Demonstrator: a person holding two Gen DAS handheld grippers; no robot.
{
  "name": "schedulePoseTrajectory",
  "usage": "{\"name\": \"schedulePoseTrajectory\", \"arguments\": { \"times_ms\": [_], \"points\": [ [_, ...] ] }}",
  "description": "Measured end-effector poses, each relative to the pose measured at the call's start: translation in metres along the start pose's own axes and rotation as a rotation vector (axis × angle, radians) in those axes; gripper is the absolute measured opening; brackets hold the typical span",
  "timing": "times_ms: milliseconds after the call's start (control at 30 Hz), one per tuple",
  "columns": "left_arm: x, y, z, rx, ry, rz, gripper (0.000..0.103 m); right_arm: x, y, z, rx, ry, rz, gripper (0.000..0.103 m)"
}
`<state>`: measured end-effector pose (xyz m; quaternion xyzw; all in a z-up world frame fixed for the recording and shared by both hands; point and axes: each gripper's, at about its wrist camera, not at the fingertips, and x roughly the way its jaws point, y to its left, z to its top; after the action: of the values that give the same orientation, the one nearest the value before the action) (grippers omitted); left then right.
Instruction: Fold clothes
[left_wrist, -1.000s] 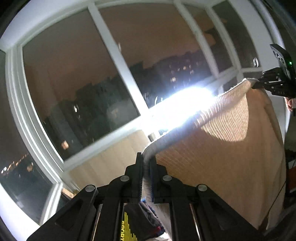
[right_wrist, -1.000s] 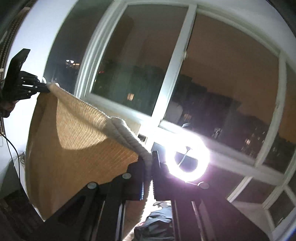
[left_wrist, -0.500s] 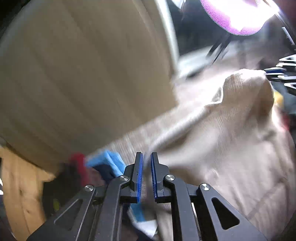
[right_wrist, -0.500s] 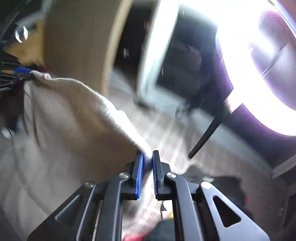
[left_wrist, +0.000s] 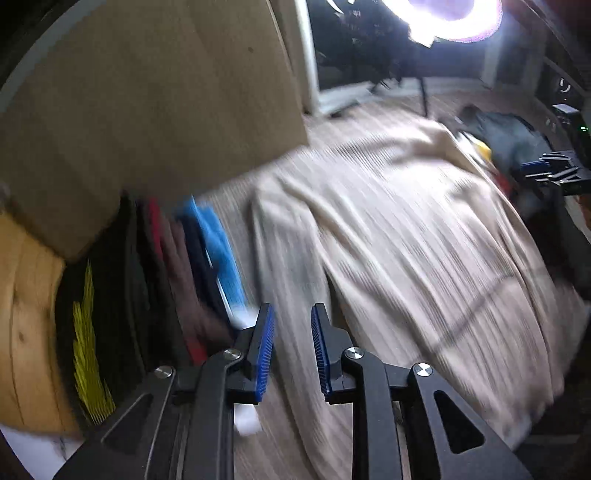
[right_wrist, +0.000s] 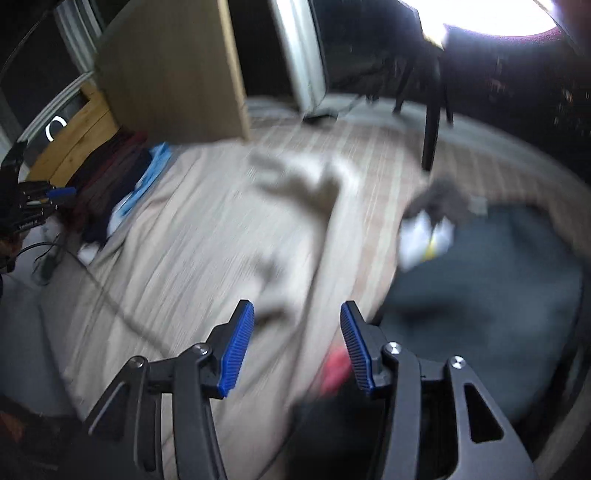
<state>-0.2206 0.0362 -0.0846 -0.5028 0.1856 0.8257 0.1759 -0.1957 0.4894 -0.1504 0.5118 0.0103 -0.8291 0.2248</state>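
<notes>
Lying spread flat on the striped floor, the beige knit sweater (left_wrist: 406, 236) fills the middle of both views, blurred by motion. No real container shows; the nearest to one is a stack of folded clothes (left_wrist: 177, 266), dark, red and blue, lying against a wooden panel (left_wrist: 147, 92) at the sweater's left edge. A heap of dark garments (right_wrist: 498, 288) lies on its far right side, with a small white and yellow item on top.

Left gripper (left_wrist: 291, 347): jaws opening, blue pads apart, nothing pinched between them; the sweater's left edge lies just below and ahead of the tips.

Right gripper (right_wrist: 295, 339): jaws opening wider, pads clear of the cloth; the sweater's right edge lies beneath the gap, released. A red scrap sits near the right finger.
</notes>
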Motion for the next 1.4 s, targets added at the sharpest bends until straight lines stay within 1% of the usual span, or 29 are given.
{"name": "schedulePoseTrajectory", "arguments": {
  "times_ms": [67, 133, 167, 267, 333, 433, 500, 533, 600, 667, 733, 800, 933, 967, 1033, 1067, 1133, 1200, 1233, 1300, 1400],
  "points": [
    [-0.006, -0.011, -0.034, -0.019, 0.03, -0.056, 0.021, -0.003, 0.011, -0.03, 0.022, 0.021, 0.014, 0.048],
    [-0.025, -0.016, -0.062, -0.041, 0.039, -0.075, 0.021, 0.0, 0.02, -0.056, 0.061, 0.049, 0.029, 0.048],
    [-0.034, -0.018, -0.075, -0.052, 0.043, -0.084, 0.021, 0.001, 0.023, -0.064, 0.078, 0.055, 0.035, 0.048],
    [-0.063, -0.01, -0.104, -0.095, 0.028, -0.072, 0.02, -0.004, 0.035, -0.088, 0.102, 0.06, 0.041, 0.048],
    [-0.071, -0.006, -0.116, -0.114, 0.034, -0.113, 0.021, -0.007, 0.041, -0.105, 0.113, 0.077, 0.048, 0.049],
    [-0.049, -0.021, -0.128, -0.146, 0.054, -0.25, 0.023, 0.007, 0.044, -0.126, 0.158, 0.124, 0.013, 0.05],
    [-0.015, -0.045, -0.134, -0.148, 0.102, -0.351, 0.023, 0.015, 0.046, -0.139, 0.188, 0.146, 0.001, 0.05],
    [0.0, -0.057, -0.138, -0.143, 0.134, -0.382, 0.023, 0.015, 0.047, -0.144, 0.197, 0.146, -0.015, 0.05],
    [0.023, -0.083, -0.149, -0.108, 0.189, -0.414, 0.023, 0.014, 0.05, -0.156, 0.223, 0.15, -0.032, 0.05],
    [0.036, -0.101, -0.154, -0.087, 0.211, -0.442, 0.023, 0.014, 0.051, -0.166, 0.252, 0.156, -0.036, 0.053],
    [0.04, -0.109, -0.156, -0.073, 0.218, -0.449, 0.023, 0.014, 0.053, -0.174, 0.276, 0.16, -0.04, 0.057],
    [0.046, -0.116, -0.155, -0.046, 0.229, -0.447, 0.023, 0.013, 0.054, -0.178, 0.277, 0.145, -0.05, 0.06],
    [0.047, -0.125, -0.151, -0.01, 0.232, -0.447, 0.023, 0.014, 0.057, -0.175, 0.274, 0.124, -0.058, 0.06],
    [0.048, -0.127, -0.15, -0.005, 0.232, -0.446, 0.023, 0.016, 0.06, -0.174, 0.248, 0.116, -0.055, 0.055],
    [0.051, -0.128, -0.15, -0.002, 0.234, -0.443, 0.023, 0.019, 0.069, -0.171, 0.189, 0.113, -0.068, 0.021],
    [0.051, -0.131, -0.15, -0.003, 0.232, -0.443, 0.023, 0.02, 0.073, -0.17, 0.161, 0.116, -0.079, 0.009],
    [0.053, -0.135, -0.149, -0.005, 0.228, -0.445, 0.023, 0.015, 0.074, -0.166, 0.158, 0.106, -0.073, 0.009],
    [0.054, -0.14, -0.149, -0.008, 0.223, -0.446, 0.023, -0.006, 0.075, -0.157, 0.14, 0.068, -0.074, 0.008],
    [0.053, -0.14, -0.15, -0.014, 0.222, -0.447, 0.023, -0.02, 0.075, -0.151, 0.126, 0.045, -0.094, 0.008],
    [0.052, -0.138, -0.152, -0.029, 0.22, -0.449, 0.023, -0.059, 0.071, -0.137, 0.079, -0.009, -0.16, 0.008],
    [0.049, -0.135, -0.156, -0.05, 0.216, -0.44, 0.024, -0.11, 0.038, -0.118, 0.074, -0.049, -0.365, 0.008]
  ]
}}
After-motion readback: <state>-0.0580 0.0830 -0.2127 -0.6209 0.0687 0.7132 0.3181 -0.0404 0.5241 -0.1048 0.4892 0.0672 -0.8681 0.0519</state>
